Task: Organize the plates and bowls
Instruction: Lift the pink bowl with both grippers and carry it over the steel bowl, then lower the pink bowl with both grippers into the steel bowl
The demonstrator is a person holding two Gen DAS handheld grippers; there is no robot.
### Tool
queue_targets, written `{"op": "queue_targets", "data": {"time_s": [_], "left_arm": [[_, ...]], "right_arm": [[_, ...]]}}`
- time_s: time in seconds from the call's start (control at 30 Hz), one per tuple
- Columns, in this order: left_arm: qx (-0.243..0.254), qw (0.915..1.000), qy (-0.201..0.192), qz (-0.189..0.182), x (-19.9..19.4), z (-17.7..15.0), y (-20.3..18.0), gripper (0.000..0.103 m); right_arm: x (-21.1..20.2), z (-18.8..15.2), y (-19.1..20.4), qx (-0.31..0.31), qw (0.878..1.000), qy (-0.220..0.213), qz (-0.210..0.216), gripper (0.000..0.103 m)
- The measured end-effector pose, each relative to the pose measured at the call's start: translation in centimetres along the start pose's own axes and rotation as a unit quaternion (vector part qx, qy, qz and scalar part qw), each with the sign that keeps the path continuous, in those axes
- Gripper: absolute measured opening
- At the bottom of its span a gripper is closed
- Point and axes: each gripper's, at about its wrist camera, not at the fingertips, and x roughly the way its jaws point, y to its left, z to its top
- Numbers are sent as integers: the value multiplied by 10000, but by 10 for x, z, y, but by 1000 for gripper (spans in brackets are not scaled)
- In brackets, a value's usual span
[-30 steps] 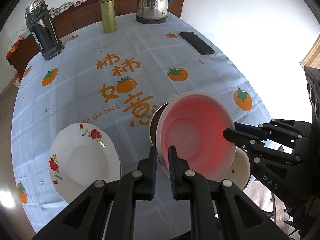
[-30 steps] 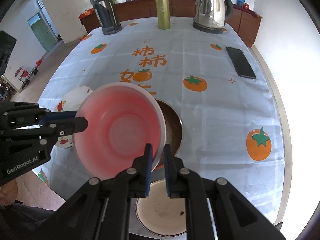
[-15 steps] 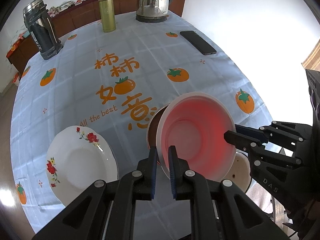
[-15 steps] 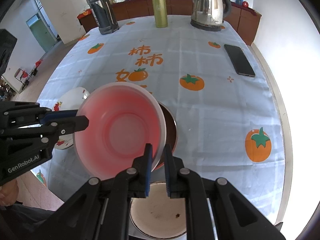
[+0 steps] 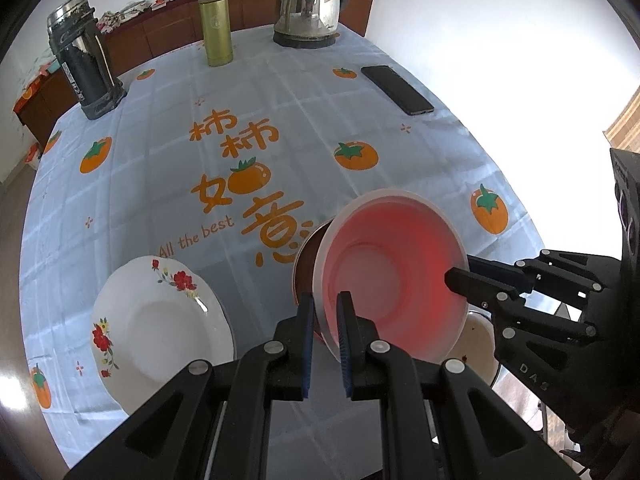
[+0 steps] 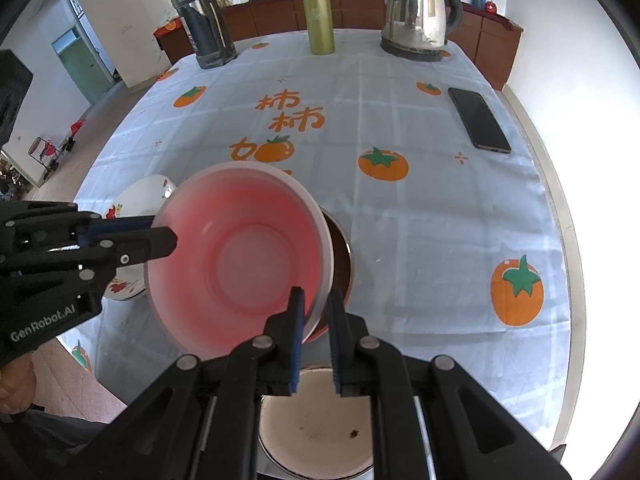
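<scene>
Squarely between both jaws, pink bowl point(image 5: 390, 276)

The pink bowl point(image 5: 390, 276) is looking like translucent, frosted plastic with a smooth matt skin. The flowered plate point(image 5: 160, 328) at near left is showing glazed, glossy ceramic. A thin printed cloth point(image 5: 280, 92) is covering the desk, faintly creased and matt. The kettle point(image 5: 310, 0) at the far side is gleaming as polished metal, and the phone point(image 5: 396, 89) is lying there glassy black. The tongs point(image 5: 323, 304) are appearing as matt black plastic with blue pads point(image 5: 307, 344).
</scene>
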Motion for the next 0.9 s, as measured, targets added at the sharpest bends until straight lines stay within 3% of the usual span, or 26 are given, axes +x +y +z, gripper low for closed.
{"op": "queue_targets", "data": {"time_s": [0.53, 0.9], "left_arm": [[-121, 9999, -18, -30, -1, 20, 4, 12], [-130, 9998, 153, -28, 7, 18, 2, 12]], "right_arm": [[1, 18, -5, -24, 10000, -18, -66, 13], [8, 17, -4, -91, 9997, 201, -66, 14]]}}
